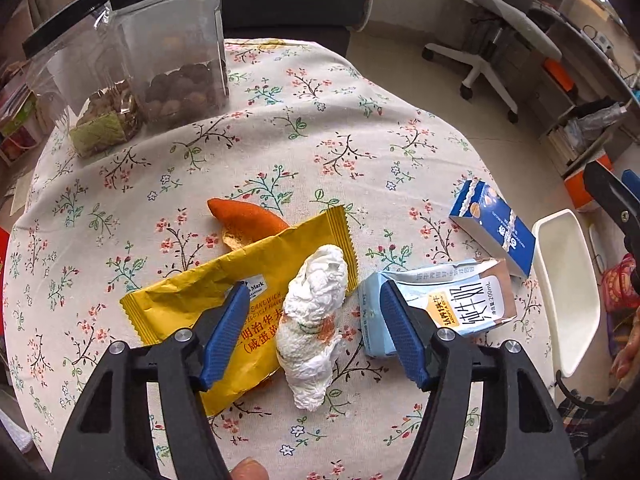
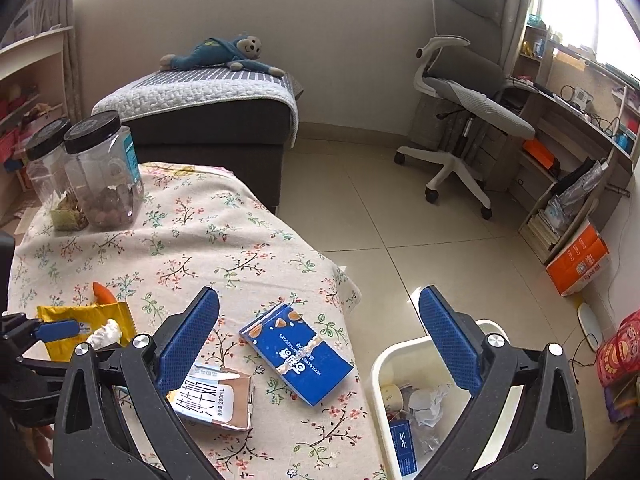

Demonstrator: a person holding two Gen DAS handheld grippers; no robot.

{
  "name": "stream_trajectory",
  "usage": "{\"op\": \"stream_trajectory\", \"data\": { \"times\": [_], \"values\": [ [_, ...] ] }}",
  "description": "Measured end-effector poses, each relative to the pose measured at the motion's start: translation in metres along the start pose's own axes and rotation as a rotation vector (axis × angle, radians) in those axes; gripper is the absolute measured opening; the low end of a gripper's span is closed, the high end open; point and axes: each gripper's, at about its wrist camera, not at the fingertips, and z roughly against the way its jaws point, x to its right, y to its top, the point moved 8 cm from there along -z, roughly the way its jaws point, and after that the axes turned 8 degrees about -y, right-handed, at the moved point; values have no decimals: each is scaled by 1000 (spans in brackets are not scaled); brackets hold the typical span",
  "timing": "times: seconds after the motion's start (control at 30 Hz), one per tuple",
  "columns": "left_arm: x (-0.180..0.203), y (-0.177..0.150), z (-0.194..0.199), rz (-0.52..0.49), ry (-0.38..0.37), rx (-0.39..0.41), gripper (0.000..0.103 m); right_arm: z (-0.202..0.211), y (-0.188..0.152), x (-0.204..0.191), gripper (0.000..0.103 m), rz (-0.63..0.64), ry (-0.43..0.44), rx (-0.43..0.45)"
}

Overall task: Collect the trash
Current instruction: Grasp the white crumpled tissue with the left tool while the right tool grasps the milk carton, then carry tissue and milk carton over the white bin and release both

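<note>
Here the left gripper (image 1: 314, 328) hangs just above the flowered tablecloth (image 1: 280, 140) with its blue fingers spread wide, one on each side of a crumpled white tissue (image 1: 314, 320) that they do not touch. The tissue lies partly on a yellow sandwich-biscuit wrapper (image 1: 224, 292); an orange peel (image 1: 244, 216) shows behind the wrapper. A flattened milk carton (image 1: 440, 304) lies just right of the tissue, and a blue biscuit box (image 2: 296, 354) farther right, near the table edge. The right gripper (image 2: 320, 340) is also wide and holds nothing, hovering over the box and the white trash bin (image 2: 400, 354) beside the table. Two jars (image 2: 100, 172) stand at the far left.
</note>
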Motion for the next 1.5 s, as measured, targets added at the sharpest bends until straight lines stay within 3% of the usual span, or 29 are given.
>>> {"op": "stream_trajectory", "data": {
  "times": [0.07,0.13,0.23,0.33,0.47,0.57,0.63,0.7,0.73,0.83,0.93,1.23,1.5],
  "values": [
    [-4,-6,-10,-9,0,-29,41,-5,-6,-13,96,67,59,-19],
    [-7,-10,-13,-12,-6,-36,30,-7,-13,-28,96,147,135,-21],
    [-12,-7,2,16,-65,-21,29,-7,-31,-59,96,304,284,-46],
    [-18,3,32,18,-53,18,29,-4,-55,-94,96,494,387,-79],
    [-19,15,81,5,-62,92,29,-3,-78,-132,96,717,421,-77],
    [-16,12,109,3,-88,140,29,-17,-94,-143,96,784,415,-145],
    [-17,9,117,13,-104,165,29,-20,-92,-143,93,733,459,-178],
    [-21,7,118,35,-126,181,29,-22,-87,-142,83,666,486,-227],
    [-23,7,115,41,-126,181,29,-21,-86,-143,73,652,488,-228],
    [-32,7,105,51,-95,162,29,-15,-85,-147,67,636,498,-244],
    [-39,7,103,75,-91,165,29,-2,-81,-151,54,605,522,-239],
    [-56,7,118,122,-49,226,29,41,-39,-146,52,425,570,-134],
    [-53,13,140,101,27,334,29,71,2,-144,52,260,567,-5]
  ]
}}
